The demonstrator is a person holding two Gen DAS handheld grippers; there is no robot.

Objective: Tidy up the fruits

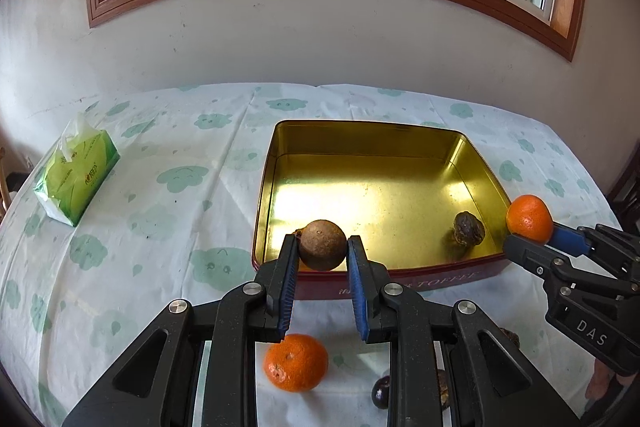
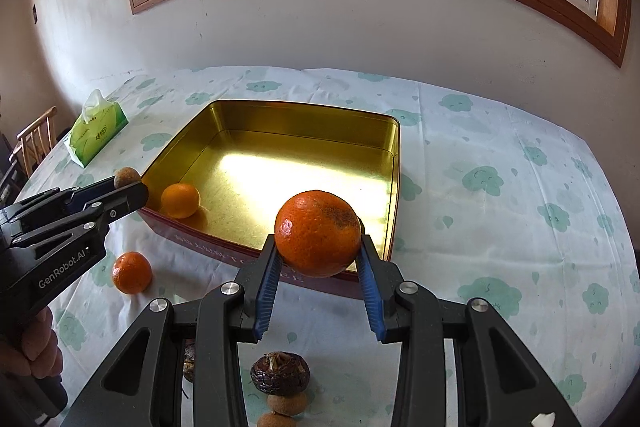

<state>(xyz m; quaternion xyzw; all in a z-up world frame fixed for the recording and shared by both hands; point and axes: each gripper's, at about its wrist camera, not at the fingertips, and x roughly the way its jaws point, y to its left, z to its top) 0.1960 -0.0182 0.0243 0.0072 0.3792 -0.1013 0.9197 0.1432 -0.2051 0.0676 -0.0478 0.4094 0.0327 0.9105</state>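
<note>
Near the tabletop's front edge lie loose fruits, including a mandarin (image 1: 296, 362). Above them, the left claw (image 1: 323, 245) grips a brown fruit (image 1: 322, 244), probably a longan; the right claw (image 2: 319, 247) grips an orange (image 2: 318, 231). Both hover at the gold tin (image 1: 372, 131)'s near wall; next, carry inward and release.

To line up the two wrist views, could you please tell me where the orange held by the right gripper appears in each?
Left wrist view: the held orange is at the right edge, beside the tin's right wall.
Right wrist view: it sits centre frame, in the right gripper.
Shared landmark: the gold tin.
</note>
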